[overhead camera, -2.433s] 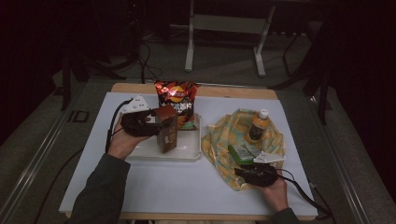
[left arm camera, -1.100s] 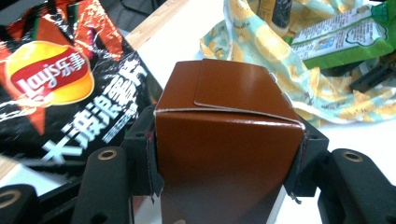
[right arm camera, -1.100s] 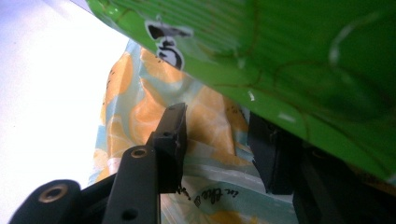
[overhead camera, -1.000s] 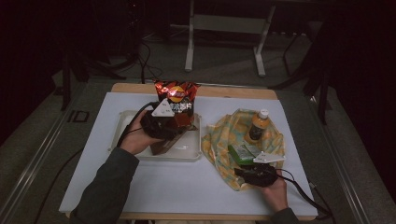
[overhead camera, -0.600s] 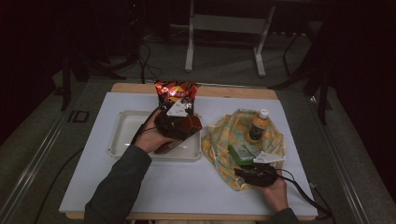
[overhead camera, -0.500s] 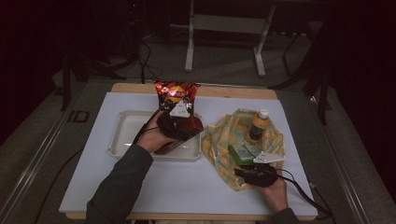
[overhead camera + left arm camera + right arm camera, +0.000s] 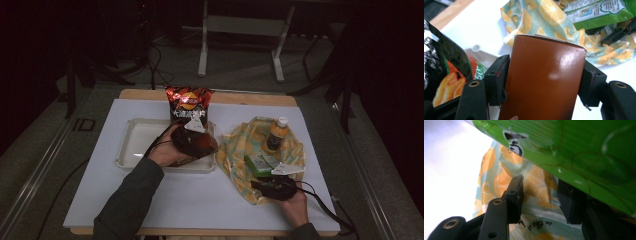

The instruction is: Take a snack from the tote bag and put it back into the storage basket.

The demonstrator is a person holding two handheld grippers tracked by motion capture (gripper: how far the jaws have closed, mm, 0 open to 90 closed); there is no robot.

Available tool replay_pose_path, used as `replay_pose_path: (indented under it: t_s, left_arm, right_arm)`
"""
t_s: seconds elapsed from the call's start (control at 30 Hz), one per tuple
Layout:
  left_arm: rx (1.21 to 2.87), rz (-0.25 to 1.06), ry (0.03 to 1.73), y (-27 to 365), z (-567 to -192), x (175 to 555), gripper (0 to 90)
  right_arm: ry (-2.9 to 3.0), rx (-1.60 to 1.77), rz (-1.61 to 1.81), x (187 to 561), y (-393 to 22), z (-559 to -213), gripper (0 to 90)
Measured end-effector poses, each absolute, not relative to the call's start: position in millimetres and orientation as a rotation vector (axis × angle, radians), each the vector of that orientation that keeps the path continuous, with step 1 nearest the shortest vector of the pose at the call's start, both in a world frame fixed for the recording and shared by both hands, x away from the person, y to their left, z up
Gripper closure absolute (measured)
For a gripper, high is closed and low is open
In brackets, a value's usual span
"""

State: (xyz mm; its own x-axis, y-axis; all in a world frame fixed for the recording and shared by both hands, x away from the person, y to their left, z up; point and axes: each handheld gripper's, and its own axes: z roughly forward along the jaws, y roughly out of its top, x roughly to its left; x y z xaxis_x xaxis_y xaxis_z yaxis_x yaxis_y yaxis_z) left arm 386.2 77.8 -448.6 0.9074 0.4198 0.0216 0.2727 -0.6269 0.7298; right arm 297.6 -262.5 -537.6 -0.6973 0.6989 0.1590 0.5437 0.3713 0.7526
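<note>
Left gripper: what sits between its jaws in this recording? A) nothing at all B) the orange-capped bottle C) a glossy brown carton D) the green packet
C: in the left gripper view, the brown carton fills the gap of the left gripper, a black jaw against each of its sides.

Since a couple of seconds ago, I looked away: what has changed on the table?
The left gripper carried the brown box from the tray's middle rightward to its right end by the chip bag; its fingers have just been opening, box between them. The right gripper stayed on the cloth.
</note>
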Motion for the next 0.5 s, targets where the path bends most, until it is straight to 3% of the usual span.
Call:
replay_pose_path:
  t_s: [0.5]
  left_arm:
    - [2.314,0.174,0.515,83.7,-470.1,380.3,29.9]
  right_arm:
    - [2.444,1.117,1.229,297.9,-262.4,-538.1,56.0]
